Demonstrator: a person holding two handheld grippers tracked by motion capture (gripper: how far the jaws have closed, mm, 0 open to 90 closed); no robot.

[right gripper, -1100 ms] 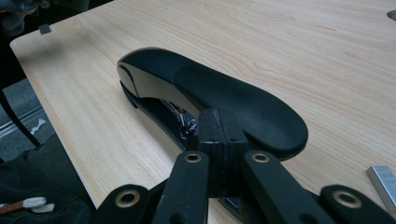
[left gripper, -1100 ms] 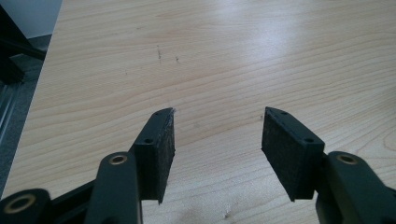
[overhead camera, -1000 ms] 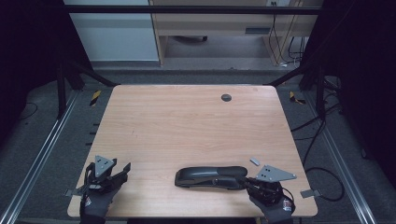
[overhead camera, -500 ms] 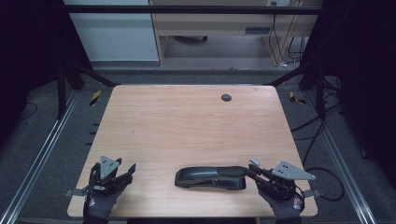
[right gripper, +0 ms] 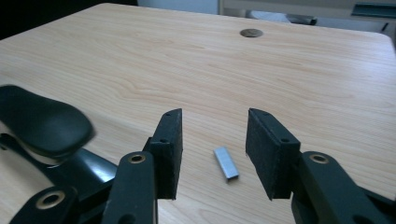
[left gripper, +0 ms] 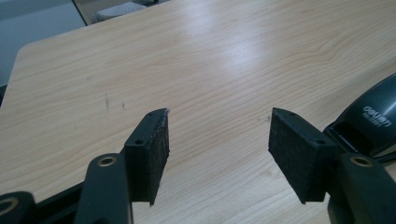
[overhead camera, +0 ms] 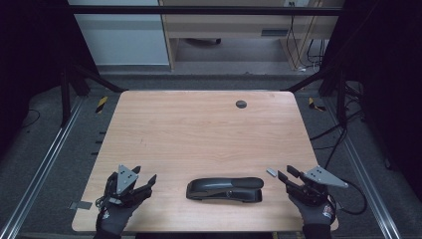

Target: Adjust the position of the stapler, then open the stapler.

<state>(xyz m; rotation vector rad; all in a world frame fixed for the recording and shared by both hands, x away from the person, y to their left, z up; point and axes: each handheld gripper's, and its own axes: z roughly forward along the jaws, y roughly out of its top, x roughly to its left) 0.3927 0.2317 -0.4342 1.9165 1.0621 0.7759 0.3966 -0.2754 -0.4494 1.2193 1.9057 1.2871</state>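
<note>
Stapler (overhead camera: pixel 225 188) lies flat on the desk (overhead camera: pixel 199 129) near the near edge, about centre, long axis left-right, black. Small strip of staples (overhead camera: pixel 271 172) sits on the desk just right of the stapler's right end, apart from it.

Right claw (overhead camera: pixel 285 176): jaws apart, have just been opening. In the right gripper view the staple strip (right gripper: pixel 226 163) lies on the wood between the two pads, touching neither; stapler (right gripper: pixel 44 125) off to the left. Claw is right of the stapler, not touching it.

Left claw (overhead camera: pixel 145 179): jaws apart, also just been opening, bare desk between them. Sits at the near left, well left of the stapler; in the left gripper view the stapler's end (left gripper: pixel 371 121) shows beyond the right-hand pad.

Dark round grommet (overhead camera: pixel 241 104) at the far side of the desk.
</note>
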